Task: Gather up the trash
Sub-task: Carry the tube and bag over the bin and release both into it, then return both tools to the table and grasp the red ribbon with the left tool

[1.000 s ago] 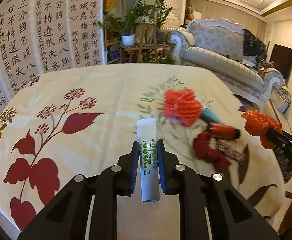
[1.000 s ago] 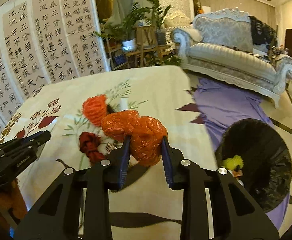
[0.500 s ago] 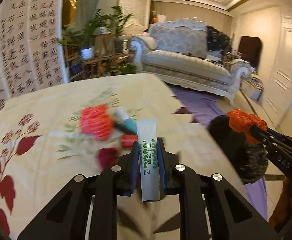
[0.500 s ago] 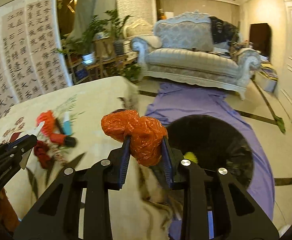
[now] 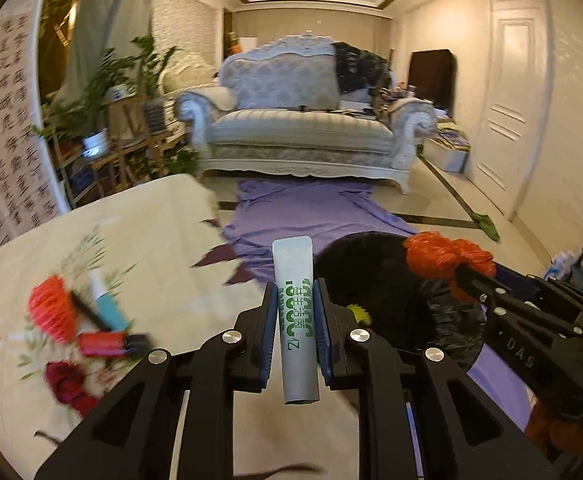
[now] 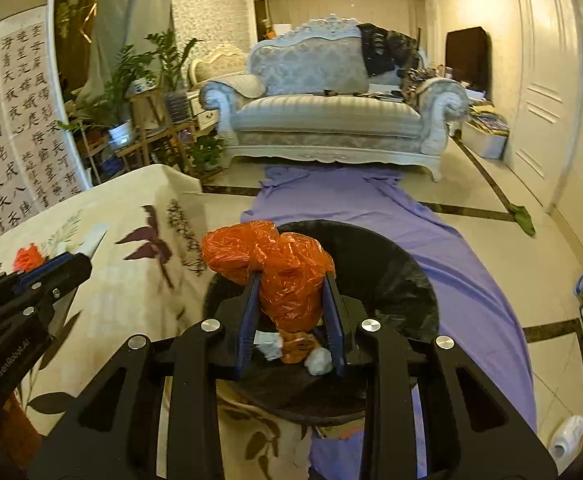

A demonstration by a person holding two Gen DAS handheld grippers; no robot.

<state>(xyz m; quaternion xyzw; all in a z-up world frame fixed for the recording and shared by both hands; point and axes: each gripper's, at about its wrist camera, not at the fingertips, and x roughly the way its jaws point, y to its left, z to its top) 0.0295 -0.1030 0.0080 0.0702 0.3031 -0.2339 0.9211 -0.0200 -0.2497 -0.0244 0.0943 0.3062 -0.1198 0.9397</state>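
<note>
My left gripper (image 5: 294, 308) is shut on a white tube with green print (image 5: 294, 312), held upright above the table's edge. My right gripper (image 6: 291, 300) is shut on a crumpled orange plastic bag (image 6: 279, 264) and holds it over the black bin (image 6: 395, 268) on the floor; it also shows in the left wrist view (image 5: 447, 258). The bin (image 5: 375, 276) holds some white, orange and yellow scraps. An orange net ball (image 5: 49, 312), a red cylinder (image 5: 103, 343), a teal item (image 5: 109, 308) and a dark red wad (image 5: 67, 386) lie on the floral tablecloth (image 5: 143, 248).
A purple cloth (image 6: 371, 208) runs over the floor from the bin to a pale sofa (image 6: 331, 116). Plants on wooden stands (image 6: 143, 92) stand at the left by a calligraphy screen (image 6: 15, 120). White doors (image 6: 543, 80) are at the right. A white bottle (image 6: 567, 436) lies on the floor.
Both grippers swung right, away from the table's middle. The right one now holds the orange bag over the black bin; the left one, with the tube, is near the table's edge.
</note>
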